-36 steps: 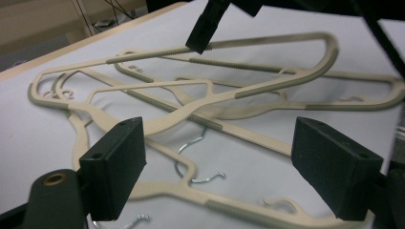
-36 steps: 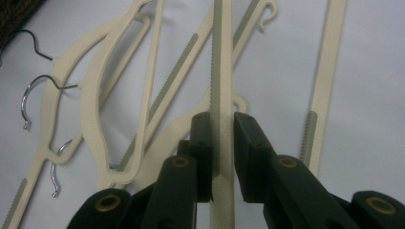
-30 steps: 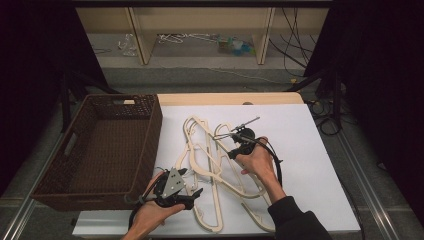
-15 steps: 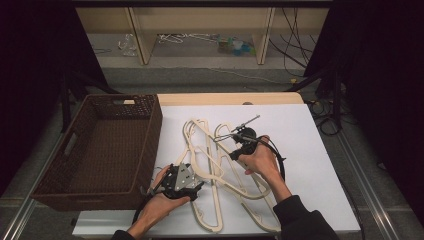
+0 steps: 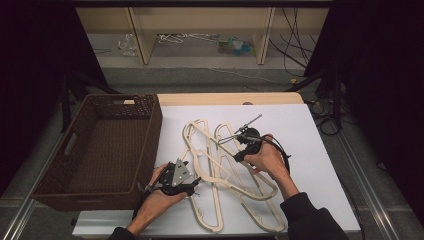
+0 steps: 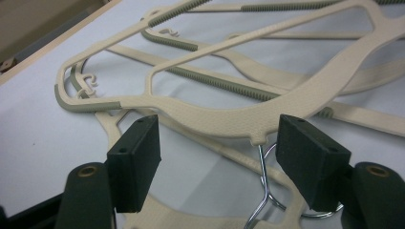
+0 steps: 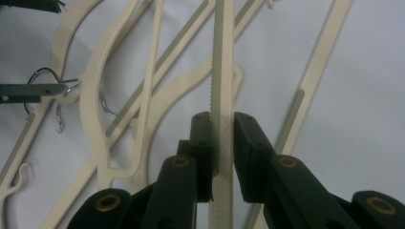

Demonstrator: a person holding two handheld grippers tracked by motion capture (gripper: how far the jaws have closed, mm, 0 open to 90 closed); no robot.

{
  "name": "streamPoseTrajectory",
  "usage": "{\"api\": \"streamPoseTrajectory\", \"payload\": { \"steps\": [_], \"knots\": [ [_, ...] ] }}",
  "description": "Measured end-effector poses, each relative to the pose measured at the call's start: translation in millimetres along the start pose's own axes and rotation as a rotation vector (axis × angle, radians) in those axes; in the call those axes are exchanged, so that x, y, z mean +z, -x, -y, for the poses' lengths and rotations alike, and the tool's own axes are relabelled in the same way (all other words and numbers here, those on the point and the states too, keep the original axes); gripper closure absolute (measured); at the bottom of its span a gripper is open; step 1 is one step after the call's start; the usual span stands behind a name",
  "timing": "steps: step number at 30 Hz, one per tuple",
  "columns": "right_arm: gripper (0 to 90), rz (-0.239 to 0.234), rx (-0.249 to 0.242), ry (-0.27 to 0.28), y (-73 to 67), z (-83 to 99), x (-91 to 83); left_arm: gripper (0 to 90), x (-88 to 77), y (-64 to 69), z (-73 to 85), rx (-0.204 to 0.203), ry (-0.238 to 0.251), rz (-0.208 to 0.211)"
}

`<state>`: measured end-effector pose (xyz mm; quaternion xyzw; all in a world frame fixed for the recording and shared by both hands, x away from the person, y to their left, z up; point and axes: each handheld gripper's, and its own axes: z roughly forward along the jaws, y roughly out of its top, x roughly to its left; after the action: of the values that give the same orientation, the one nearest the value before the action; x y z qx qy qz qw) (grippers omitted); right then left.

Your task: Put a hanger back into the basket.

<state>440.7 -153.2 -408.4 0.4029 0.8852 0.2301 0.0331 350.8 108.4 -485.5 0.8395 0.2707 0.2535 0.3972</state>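
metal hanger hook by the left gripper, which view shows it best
The left gripper view: the metal hook sits close up between its open pads, below the hanger's neck. The right gripper view shows small hooks far off; the high view barely resolves it.

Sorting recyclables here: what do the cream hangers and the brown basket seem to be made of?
Hangers: likely moulded plastic, matte and finely grained, with ribbed grey grip strips and a shiny wire hook. Basket: dark woven wicker or rattan look, possibly synthetic.

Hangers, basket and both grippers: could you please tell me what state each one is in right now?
Hangers: tangled pile lying on the white table.
Wicker basket: upright, nothing in it.
Left gripper: open, has just been closing; a hanger's neck between the fingers, pads not pressing.
Right gripper: shut on a hanger's ribbed bar.
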Motion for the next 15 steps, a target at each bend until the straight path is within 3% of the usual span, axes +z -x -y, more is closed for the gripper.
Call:
{"api": "streamPoseTrajectory", "payload": {
  "steps": [4, 6, 8, 9, 15],
  "knots": [
    [79.0, -0.013, -0.009, -0.018, 3.1, 0.3, 0.3, 32.5, -2.8, -3.0, 1.7, 0.011, -0.011, -0.008],
    [79.0, -0.021, -0.013, -0.026, 4.4, -0.5, -0.2, 33.0, -4.8, -8.9, 2.6, 0.059, -0.042, -0.024],
    [79.1, -0.021, -0.028, -0.041, 5.4, -3.0, -2.4, 33.5, -1.7, -9.4, 4.7, 0.047, -0.037, -0.078],
    [79.2, -0.008, -0.032, -0.047, 5.4, -4.1, -4.0, 33.5, -3.4, -12.0, 4.3, 0.103, -0.083, -0.087],
    [79.2, -0.017, -0.042, -0.041, 4.8, -11.0, -11.9, 32.6, 7.6, -10.5, 4.9, 0.134, -0.105, -0.099]
  ]
}}
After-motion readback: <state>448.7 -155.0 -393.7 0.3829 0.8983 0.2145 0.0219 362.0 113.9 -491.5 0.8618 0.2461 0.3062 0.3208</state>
